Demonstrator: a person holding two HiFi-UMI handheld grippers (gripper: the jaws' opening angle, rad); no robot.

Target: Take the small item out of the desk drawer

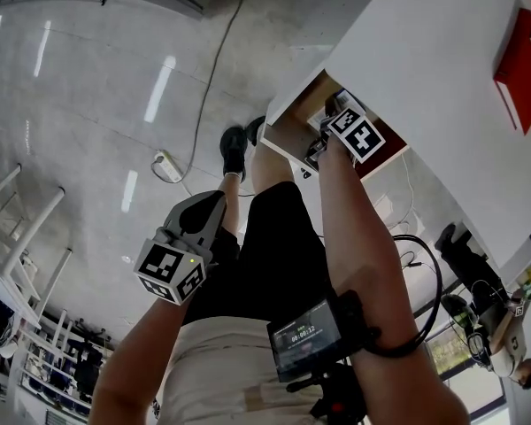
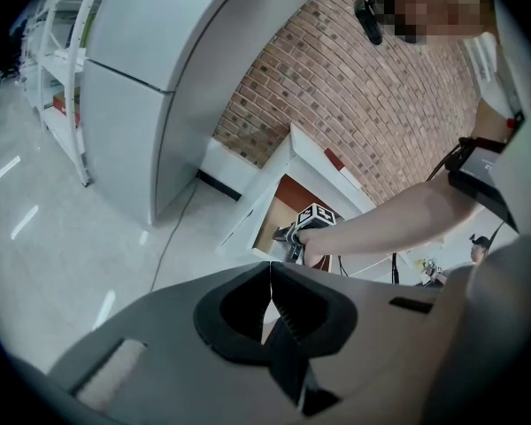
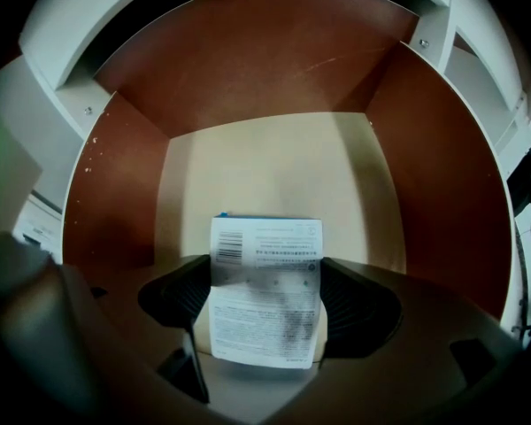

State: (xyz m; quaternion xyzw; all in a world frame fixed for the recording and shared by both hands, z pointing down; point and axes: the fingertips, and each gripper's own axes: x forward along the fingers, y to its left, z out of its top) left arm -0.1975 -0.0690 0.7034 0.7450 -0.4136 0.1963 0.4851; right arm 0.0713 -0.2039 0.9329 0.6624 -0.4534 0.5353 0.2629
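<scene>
The head view looks steeply down on the left gripper (image 1: 203, 212) and the right gripper (image 1: 329, 124), the left gripper view faces far ahead of its jaws to that right gripper at the drawer (image 2: 267, 204), and the right gripper view sits close inside the same drawer, the small box (image 3: 265, 273) between its jaws.

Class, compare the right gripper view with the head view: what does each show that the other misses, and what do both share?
Only the right gripper view: a small white printed box clamped between the fingers of the right gripper. Only the head view: the left gripper beside the person's thigh, and a flat red object on the white desk. Both: the open brown-walled drawer.
</scene>
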